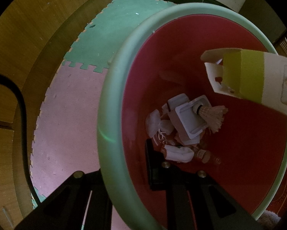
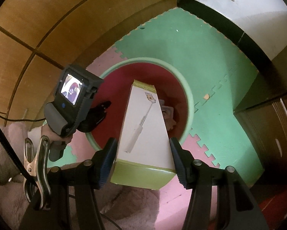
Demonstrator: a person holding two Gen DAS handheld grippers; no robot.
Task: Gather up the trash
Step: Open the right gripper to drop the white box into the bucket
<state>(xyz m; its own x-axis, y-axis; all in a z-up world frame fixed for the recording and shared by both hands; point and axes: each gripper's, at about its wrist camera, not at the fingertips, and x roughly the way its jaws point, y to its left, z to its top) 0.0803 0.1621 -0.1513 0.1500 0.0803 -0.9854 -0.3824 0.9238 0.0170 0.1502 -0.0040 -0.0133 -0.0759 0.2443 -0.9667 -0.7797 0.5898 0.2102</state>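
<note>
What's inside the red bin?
In the bin lie white packaging, crumpled tissues and a small bottle. Whatever is underneath that pile is covered.

Carton [image 1: 258,80] above trash-filled red bin [image 1: 112,95]

Our right gripper [image 2: 143,164]: black arms, brass screws, ribbed blue pads. Our left gripper [image 2: 97,113]: grey-black body, lit screen, blue button.

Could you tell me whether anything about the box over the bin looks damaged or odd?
The box over the bin has its far end torn open, with ragged white flaps. Otherwise nothing stands out.
</note>
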